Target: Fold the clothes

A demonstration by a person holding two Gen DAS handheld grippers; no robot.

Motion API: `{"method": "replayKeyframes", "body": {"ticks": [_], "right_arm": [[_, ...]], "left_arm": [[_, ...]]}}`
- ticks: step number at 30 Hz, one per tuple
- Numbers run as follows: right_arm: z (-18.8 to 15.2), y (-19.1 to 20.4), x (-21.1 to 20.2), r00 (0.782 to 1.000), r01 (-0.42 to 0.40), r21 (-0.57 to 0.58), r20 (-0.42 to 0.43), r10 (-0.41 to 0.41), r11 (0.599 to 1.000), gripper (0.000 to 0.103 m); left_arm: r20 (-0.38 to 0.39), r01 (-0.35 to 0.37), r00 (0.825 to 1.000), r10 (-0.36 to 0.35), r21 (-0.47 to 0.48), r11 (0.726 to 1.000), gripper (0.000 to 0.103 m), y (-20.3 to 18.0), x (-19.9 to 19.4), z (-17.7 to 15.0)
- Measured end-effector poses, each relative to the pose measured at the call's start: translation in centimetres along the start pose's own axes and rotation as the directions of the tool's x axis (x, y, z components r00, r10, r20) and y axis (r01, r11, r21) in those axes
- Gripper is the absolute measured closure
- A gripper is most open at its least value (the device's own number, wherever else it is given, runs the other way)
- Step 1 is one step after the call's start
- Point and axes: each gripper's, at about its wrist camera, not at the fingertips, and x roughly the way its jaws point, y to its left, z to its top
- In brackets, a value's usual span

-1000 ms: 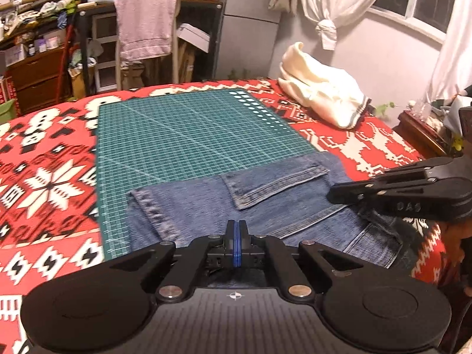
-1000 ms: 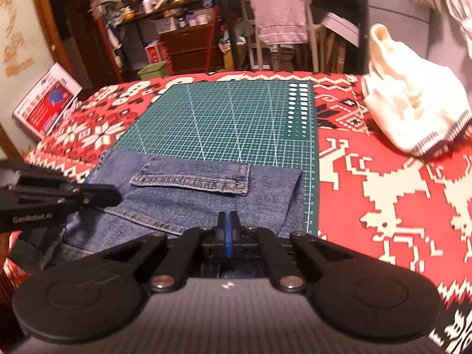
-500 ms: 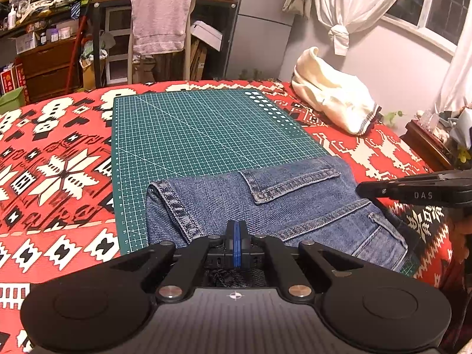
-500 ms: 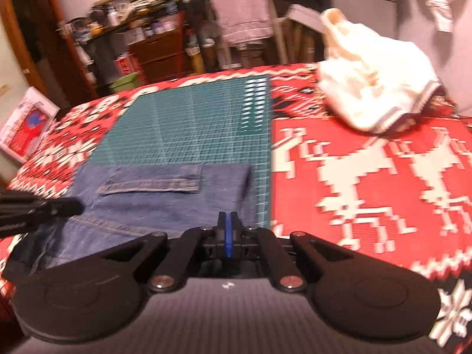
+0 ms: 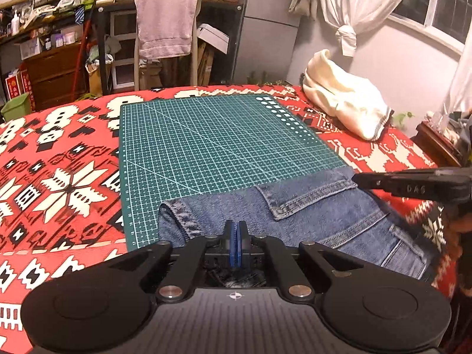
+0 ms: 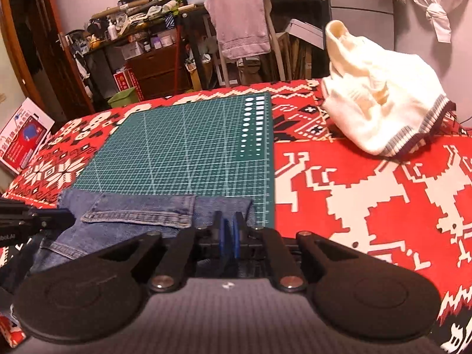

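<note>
1. Left wrist view: the left gripper (image 5: 235,243) sits with its blue pads pressed together at the near edge of the jeans (image 5: 309,221); whether denim is pinched between them cannot be told, as the fold falls below the fingers; the jeans lie across the near end of the green cutting mat (image 5: 218,141), a hemmed leg end doubled back on top; the right gripper (image 5: 413,187) reaches in from the right, beside the waistband corner.

2. Same view, surroundings: a cream sweater (image 5: 342,109) lies heaped on the red patterned cloth (image 5: 59,177), well apart from the jeans; a pink towel (image 5: 165,23) hangs over a chair beyond the table; nothing lies on the bare mat ahead.

3. Right wrist view: the right gripper (image 6: 229,237) shows its blue pads slightly parted, with the denim edge just beyond them; a grip on the cloth cannot be confirmed; the left gripper (image 6: 38,221) juts in at the left edge over the jeans (image 6: 126,221).

4. Judgement: the fold appears midway, with both grippers at the near edge; the next move likely calls for a firm hold at both corners and an even carry forward over the mat (image 6: 183,147); the sweater (image 6: 380,112) stays clear of that path.
</note>
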Motion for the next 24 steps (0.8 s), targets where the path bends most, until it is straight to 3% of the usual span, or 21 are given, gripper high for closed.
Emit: {"method": "replayKeyframes", "body": {"ticks": [4, 9, 11, 16, 21, 24], "right_arm": [[0.3, -1.0, -1.0, 0.999, 0.043, 0.05, -0.01, -0.042, 0.998, 0.097], [0.2, 1.0, -4.4, 0.997, -0.069, -0.013, 0.027, 0.069, 0.998, 0.096], [-0.2, 2.9, -5.1, 0.992, -0.125, -0.074, 0.01, 0.126, 0.989, 0.096], [-2.1, 6.6, -4.8, 0.979, -0.193, -0.161, -0.093, 0.18, 0.968, 0.096], [-3.7, 8.0, -4.4, 0.981, -0.174, -0.204, -0.115, 0.153, 0.963, 0.098], [-3.9, 7.4, -4.3, 0.979, -0.191, -0.172, -0.109, 0.174, 0.966, 0.099]], "left_arm": [[0.014, 0.007, 1.0, -0.007, 0.002, 1.0, 0.101, -0.2, -1.1, 0.0], [0.036, 0.064, 0.997, -0.065, 0.028, 0.998, 0.101, -1.5, -2.9, 0.0], [0.036, 0.096, 0.995, -0.098, 0.049, 0.994, 0.101, -2.5, -3.4, -0.2], [-0.001, 0.145, 0.989, -0.145, 0.069, 0.987, 0.101, -4.4, -3.0, -1.1], [-0.029, 0.137, 0.99, -0.135, 0.084, 0.987, 0.1, -4.3, -1.9, -2.4], [-0.032, 0.139, 0.99, -0.137, 0.077, 0.987, 0.1, -4.0, -2.0, -2.6]]}}
